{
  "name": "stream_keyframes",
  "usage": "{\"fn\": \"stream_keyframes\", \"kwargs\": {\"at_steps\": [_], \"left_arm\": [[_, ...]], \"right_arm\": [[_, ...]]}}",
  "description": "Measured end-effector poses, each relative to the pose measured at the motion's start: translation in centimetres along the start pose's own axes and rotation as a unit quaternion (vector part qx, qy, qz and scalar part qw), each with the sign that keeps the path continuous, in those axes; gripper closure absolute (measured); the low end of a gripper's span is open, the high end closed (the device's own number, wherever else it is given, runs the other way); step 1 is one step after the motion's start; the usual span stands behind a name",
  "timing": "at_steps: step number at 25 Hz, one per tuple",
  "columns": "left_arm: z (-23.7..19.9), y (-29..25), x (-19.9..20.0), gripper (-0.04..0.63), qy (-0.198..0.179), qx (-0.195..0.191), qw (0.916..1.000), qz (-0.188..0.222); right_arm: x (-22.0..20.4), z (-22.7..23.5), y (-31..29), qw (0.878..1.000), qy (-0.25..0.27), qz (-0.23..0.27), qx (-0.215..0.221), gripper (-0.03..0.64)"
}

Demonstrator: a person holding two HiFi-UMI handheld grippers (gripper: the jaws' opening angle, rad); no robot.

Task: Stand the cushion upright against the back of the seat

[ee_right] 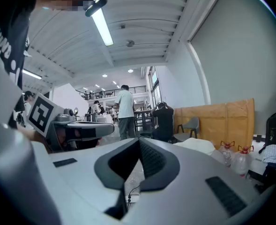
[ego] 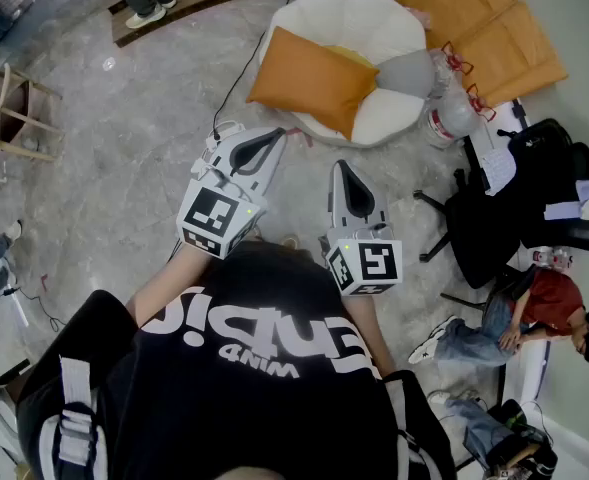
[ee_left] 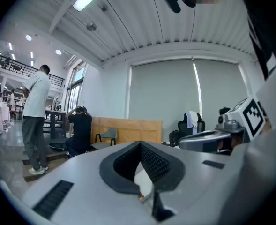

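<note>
An orange cushion [ego: 312,80] lies tilted across the front of a white round seat [ego: 364,18] on the floor, with a grey cushion [ego: 406,71] beside it to the right. My left gripper [ego: 277,134] is held level just short of the seat's front edge, below the orange cushion, jaws shut and empty. My right gripper [ego: 340,166] hangs a little nearer to me, also shut on nothing. In the left gripper view the closed jaws [ee_left: 140,144] hold nothing. The right gripper view shows its closed jaws [ee_right: 138,140] and the white seat [ee_right: 198,146] ahead to the right.
Two water jugs [ego: 452,108] stand right of the seat, and a black office chair [ego: 504,208] beyond them. A person [ego: 534,313] sits on the floor at right. A wooden stool [ego: 14,118] is at left. A black cable [ego: 236,78] runs across the marble floor.
</note>
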State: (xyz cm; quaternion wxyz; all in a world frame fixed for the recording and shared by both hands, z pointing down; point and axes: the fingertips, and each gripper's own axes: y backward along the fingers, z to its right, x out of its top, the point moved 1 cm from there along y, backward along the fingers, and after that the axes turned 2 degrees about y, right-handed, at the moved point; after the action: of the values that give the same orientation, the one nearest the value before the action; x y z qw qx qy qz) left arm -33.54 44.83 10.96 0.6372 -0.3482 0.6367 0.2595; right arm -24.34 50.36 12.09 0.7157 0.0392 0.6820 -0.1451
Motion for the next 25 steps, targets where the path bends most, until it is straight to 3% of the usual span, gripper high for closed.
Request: {"fn": "stream_keyframes", "kwargs": {"at_steps": [14,25], "left_arm": [[0.0,-0.5,0.1,0.588,0.014,-0.005,0.9997,-0.020],[-1.4,0.1,0.0,0.589,0.007,-0.042,0.9989,-0.020]], "right_arm": [[-0.3,0.6,-0.3,1.000,-0.021,0.009,0.001,0.595],[-1.1,0.9,0.4,0.999,-0.018,0.005,-0.041,0.595]]}}
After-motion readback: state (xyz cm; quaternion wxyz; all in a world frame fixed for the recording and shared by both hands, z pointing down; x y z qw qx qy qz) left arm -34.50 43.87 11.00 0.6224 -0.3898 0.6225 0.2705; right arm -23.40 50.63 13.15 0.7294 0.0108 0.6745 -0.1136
